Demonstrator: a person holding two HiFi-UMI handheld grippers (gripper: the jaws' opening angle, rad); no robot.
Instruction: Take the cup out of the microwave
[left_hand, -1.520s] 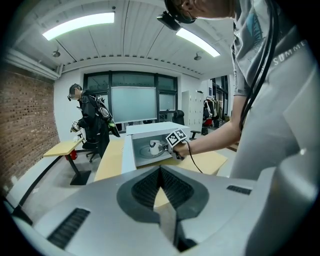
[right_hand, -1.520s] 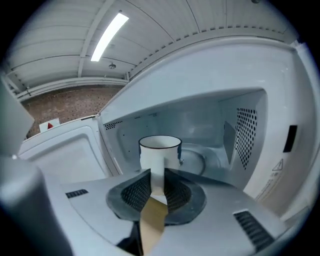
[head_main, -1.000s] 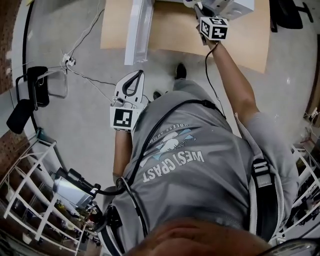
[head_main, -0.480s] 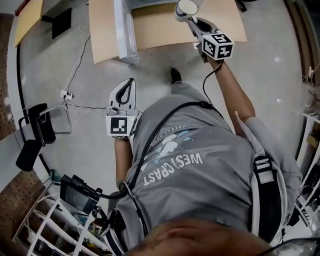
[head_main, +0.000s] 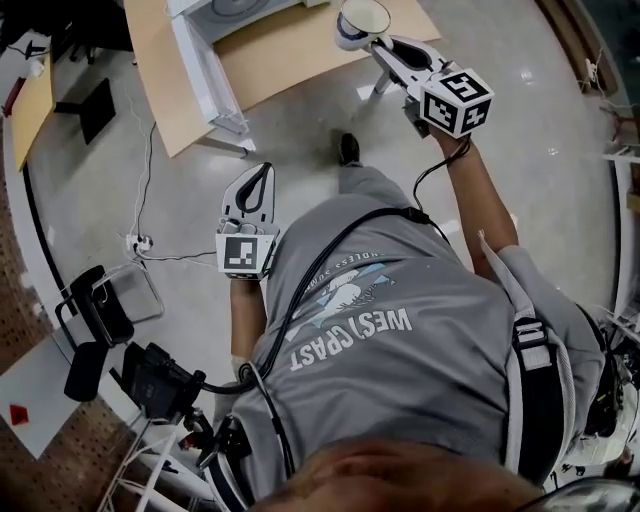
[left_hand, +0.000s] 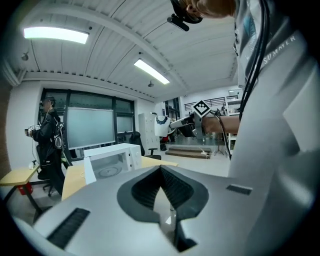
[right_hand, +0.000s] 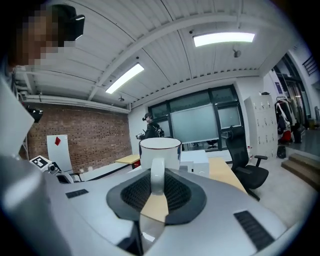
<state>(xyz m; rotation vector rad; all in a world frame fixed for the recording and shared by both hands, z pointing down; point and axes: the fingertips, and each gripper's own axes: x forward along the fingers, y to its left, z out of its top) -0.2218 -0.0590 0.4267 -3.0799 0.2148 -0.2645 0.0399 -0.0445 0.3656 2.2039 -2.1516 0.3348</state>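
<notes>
A white cup (right_hand: 160, 153) with a dark rim hangs in the air, and my right gripper (right_hand: 157, 186) is shut on its handle. In the head view the cup (head_main: 360, 22) sits at the tip of the right gripper (head_main: 378, 44), held out over the floor just off the wooden table (head_main: 270, 55). The white microwave (left_hand: 114, 159) stands on that table with its door (head_main: 203, 70) swung open. My left gripper (head_main: 256, 193) hangs low by my side, shut with nothing in it; its closed jaws (left_hand: 161, 186) point toward the microwave.
A person (left_hand: 50, 142) stands at the far left by a yellow desk (left_hand: 15, 176). A black office chair (right_hand: 245, 162) sits to the right of the table. Cables (head_main: 150, 235) and a power strip lie on the floor, with shelving (head_main: 60, 330) at the lower left.
My right gripper has drawn the cup back from the microwave and away from the table. The view has swung, so the table now sits farther up and left.
</notes>
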